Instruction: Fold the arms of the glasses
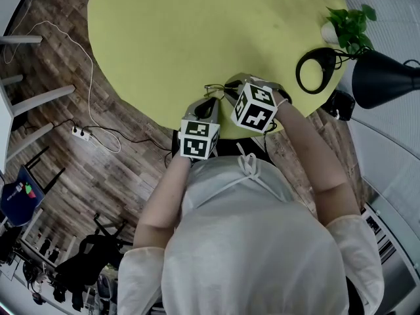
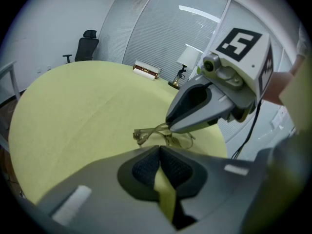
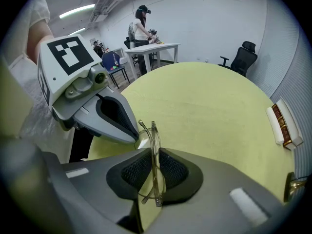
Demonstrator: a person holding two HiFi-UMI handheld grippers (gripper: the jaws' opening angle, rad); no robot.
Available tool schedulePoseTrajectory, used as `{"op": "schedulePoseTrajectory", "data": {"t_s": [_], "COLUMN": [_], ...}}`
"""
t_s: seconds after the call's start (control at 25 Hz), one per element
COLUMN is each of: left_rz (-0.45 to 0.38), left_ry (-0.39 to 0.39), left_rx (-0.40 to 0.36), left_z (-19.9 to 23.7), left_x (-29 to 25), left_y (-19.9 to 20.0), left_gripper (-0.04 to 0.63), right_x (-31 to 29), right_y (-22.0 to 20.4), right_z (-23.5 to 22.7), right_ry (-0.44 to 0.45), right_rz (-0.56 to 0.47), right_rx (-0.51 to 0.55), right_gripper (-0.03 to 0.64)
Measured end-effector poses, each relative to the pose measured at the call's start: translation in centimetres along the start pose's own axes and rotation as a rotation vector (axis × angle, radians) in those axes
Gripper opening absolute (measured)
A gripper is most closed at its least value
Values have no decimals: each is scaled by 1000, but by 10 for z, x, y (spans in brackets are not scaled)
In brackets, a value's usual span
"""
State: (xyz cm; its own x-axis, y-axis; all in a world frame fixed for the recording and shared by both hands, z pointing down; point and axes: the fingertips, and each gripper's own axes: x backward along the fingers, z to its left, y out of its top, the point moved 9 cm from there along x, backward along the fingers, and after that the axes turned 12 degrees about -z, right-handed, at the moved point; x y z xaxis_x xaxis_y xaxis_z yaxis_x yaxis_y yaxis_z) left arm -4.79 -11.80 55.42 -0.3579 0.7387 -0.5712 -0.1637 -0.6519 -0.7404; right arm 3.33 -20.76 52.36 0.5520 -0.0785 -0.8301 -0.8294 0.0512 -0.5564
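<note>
**Left gripper view:** glasses lying on the round yellow-green table, near its front edge and just beyond the left gripper. 2 pads of that tool together at the tips, nothing between them. Tip of the right gripper down astride the frame. Only in this view: frame seen broadside, both lenses side by side.

**Right gripper view:** same glasses seen edge-on, standing between this tool's 2 pads. Jaws narrowly apart, pads close on either side of the frame, no clear press on it. Left gripper tip just beside the far lens. Only in this view: background person standing at a white desk.

**Head view, from above:** both tools meeting over the glasses, close before the operator's torso. Jaw gaps unreadable from this height. Only in this view: potted plant and black lamp at the table's right rim, white power strip on the wood floor.
</note>
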Motion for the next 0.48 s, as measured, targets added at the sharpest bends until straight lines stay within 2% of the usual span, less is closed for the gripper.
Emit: {"op": "schedulePoseTrajectory", "data": {"t_s": [0.12,0.32,0.48], "left_rz": [-4,-24,-47], "left_ry": [1,4,-9], "left_rx": [1,2,-6], "left_z": [1,4,0], "left_x": [2,11,25], "left_y": [1,12,25], "left_gripper": [6,6,6], "right_x": [3,14,33], "right_y": [2,8,13], "right_z": [1,2,7], "right_ry": [-1,-13,-93], "right_rz": [-12,-60,-126], "right_rx": [24,13,-26], "right_gripper": [51,97,85]}}
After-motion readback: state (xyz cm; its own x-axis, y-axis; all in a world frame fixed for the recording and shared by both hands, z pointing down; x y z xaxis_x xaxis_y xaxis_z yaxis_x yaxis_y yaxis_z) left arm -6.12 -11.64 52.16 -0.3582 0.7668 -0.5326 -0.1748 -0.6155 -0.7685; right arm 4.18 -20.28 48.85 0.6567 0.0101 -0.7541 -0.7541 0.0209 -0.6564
